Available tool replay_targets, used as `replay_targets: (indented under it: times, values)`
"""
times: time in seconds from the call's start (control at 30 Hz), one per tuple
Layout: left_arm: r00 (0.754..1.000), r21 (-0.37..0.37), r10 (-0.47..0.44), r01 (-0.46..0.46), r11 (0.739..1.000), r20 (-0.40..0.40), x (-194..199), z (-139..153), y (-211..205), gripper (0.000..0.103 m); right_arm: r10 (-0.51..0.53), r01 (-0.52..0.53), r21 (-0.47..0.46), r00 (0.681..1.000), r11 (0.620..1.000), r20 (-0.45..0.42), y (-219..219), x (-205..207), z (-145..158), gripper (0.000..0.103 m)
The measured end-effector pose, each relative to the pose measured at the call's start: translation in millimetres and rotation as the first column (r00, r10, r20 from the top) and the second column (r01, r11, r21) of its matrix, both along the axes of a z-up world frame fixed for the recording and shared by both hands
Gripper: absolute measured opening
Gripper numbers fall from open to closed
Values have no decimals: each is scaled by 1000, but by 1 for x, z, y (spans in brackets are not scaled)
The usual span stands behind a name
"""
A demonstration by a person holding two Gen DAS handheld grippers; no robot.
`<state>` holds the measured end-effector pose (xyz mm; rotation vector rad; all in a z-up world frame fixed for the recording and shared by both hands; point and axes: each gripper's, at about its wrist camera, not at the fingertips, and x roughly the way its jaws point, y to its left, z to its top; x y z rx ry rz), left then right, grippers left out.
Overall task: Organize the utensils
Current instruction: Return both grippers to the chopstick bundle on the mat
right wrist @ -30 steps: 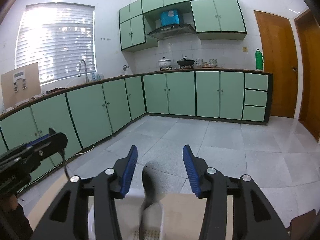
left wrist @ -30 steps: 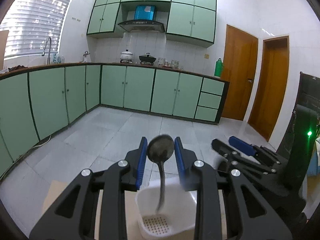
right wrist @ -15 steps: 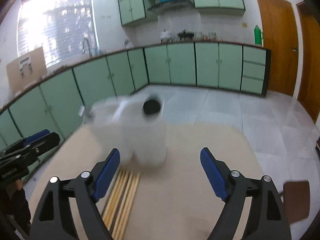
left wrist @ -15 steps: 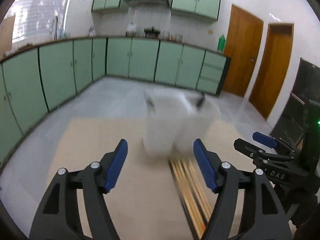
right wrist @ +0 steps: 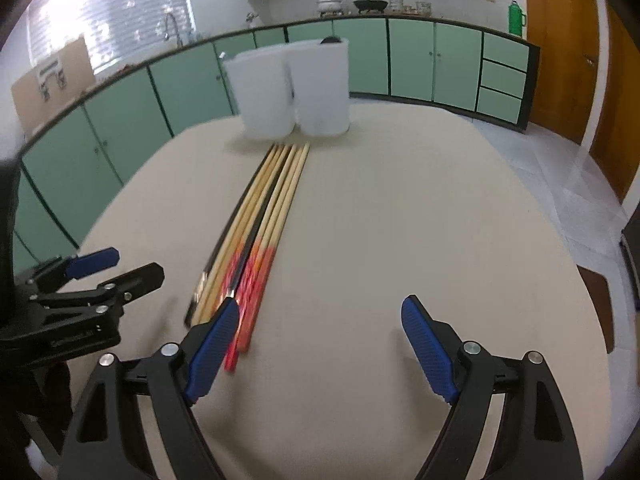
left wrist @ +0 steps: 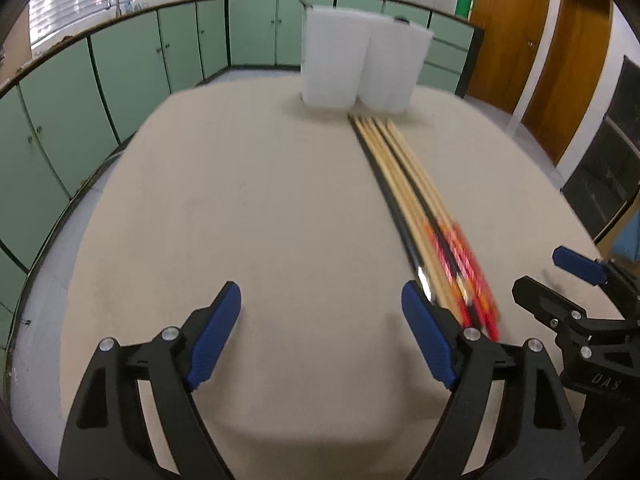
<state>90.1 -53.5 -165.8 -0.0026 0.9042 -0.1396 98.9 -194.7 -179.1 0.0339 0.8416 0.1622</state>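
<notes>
Chopsticks (left wrist: 416,196) lie between left tongs (left wrist: 320,332), still opening and empty, and right tongs (right wrist: 320,340), spread and empty.

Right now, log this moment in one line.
left gripper: opening, empty | right gripper: open, empty | chopsticks: on table | holder: upright
</notes>
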Motion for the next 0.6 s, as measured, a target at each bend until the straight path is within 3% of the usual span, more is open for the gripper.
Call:
replay_targets:
  times: [0.2,0.37,0.6]
  values:
    - [1000,30,0,0,1000,-11,-8,-6,-3,83,12,-12,-20,999,1000,-36,5,-12,-10,81]
    - [1000,28,9,-9,1000,-13,-9,-7,2,84,14,-18,-74,999,997,-49,16,-11,-15,81]
    - [1000,21,22,-22,1000,-17,-10,-5,8,85,17,-21,-75,999,997,-50,22,-7,-13,78]
